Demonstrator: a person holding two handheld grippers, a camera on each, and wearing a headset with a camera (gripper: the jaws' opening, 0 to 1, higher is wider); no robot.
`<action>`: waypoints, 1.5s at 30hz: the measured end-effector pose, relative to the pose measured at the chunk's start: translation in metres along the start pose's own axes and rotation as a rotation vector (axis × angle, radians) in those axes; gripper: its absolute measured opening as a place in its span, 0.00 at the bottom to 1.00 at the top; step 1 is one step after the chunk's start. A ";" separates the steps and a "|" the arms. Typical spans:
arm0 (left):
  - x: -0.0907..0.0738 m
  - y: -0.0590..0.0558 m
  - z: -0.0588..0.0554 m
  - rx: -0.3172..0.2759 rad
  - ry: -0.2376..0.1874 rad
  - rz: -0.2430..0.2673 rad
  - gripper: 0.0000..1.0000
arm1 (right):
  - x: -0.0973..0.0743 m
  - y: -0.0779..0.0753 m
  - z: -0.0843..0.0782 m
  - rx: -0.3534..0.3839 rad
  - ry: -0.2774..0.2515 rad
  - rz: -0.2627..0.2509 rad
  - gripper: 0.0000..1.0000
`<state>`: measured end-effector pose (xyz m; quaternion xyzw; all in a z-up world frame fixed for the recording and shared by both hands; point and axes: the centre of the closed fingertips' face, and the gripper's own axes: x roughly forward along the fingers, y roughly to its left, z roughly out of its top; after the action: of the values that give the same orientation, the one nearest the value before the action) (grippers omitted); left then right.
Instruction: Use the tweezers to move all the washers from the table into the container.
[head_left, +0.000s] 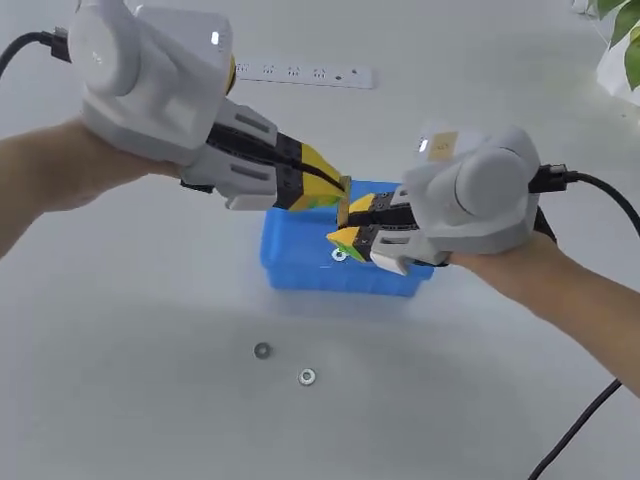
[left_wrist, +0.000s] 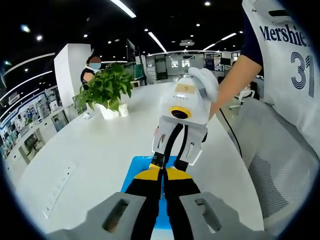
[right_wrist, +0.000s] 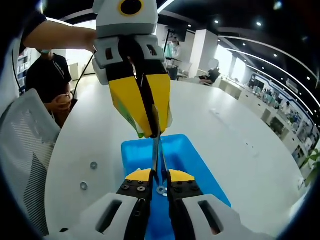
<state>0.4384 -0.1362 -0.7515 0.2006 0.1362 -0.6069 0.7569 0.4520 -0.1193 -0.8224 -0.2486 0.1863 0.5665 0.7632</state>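
Left gripper (head_left: 340, 187) clamps tweezers (right_wrist: 156, 150) over blue container (head_left: 300, 272). Right gripper (right_wrist: 160, 176) jaws nearly together, grip unclear. Two washers (head_left: 307, 376) on table (head_left: 140, 360).

A white desk (head_left: 120, 400) is carrying a blue container (head_left: 300, 265), which is sitting flat near its middle. Two washers are lying on the bare desk top on the near side of the container, close to it but not touching: a darker washer (head_left: 262, 350) and, just beside it to the right, a brighter washer (head_left: 307, 376). A white power strip (head_left: 300, 73) is lying beyond the container, and a potted plant (left_wrist: 107, 90) is standing further off.
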 end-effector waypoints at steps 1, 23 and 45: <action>-0.002 -0.001 0.001 0.003 -0.001 0.002 0.05 | -0.001 0.001 0.001 -0.003 -0.003 0.000 0.12; -0.040 -0.029 0.042 0.069 -0.082 0.086 0.05 | -0.030 0.026 0.050 -0.134 -0.067 0.002 0.09; -0.028 -0.107 0.005 -0.026 -0.066 0.027 0.06 | -0.029 0.111 0.013 -0.082 -0.032 0.109 0.09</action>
<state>0.3277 -0.1340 -0.7491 0.1724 0.1163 -0.6012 0.7716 0.3369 -0.1082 -0.8144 -0.2601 0.1637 0.6184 0.7233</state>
